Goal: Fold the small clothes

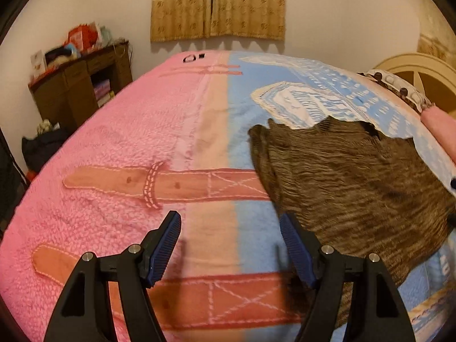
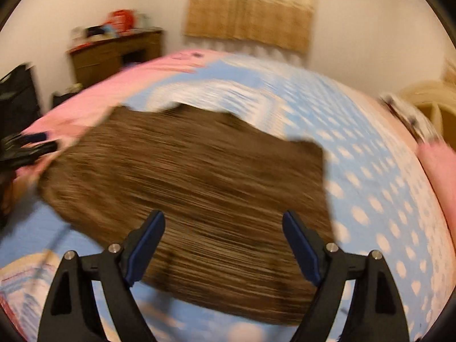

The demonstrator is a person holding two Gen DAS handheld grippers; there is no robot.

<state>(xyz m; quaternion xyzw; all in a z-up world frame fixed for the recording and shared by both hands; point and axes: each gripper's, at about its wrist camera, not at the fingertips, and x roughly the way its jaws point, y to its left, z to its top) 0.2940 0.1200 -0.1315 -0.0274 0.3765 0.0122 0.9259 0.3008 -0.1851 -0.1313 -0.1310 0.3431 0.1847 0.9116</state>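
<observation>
Bed blanket (image 1: 114,131), pink and blue, carries 1 brown garment (image 2: 199,176) spread flat on its blue half. Your left gripper (image 1: 230,245) hangs wide open, empty, at the garment's left edge. Your right gripper (image 2: 223,245) hangs wide open, empty, above the garment's near edge; that view is blurred.

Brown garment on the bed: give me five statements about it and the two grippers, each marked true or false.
1. The brown garment lies on the blanket. True.
2. The left gripper is clamped on the garment. False: its jaws stand apart, holding nothing.
3. The right gripper is open above the garment. True.
4. The garment lies wholly on the pink half. False: it lies mostly on the blue half.
5. Curtains hang on the wall behind the bed. True.
</observation>
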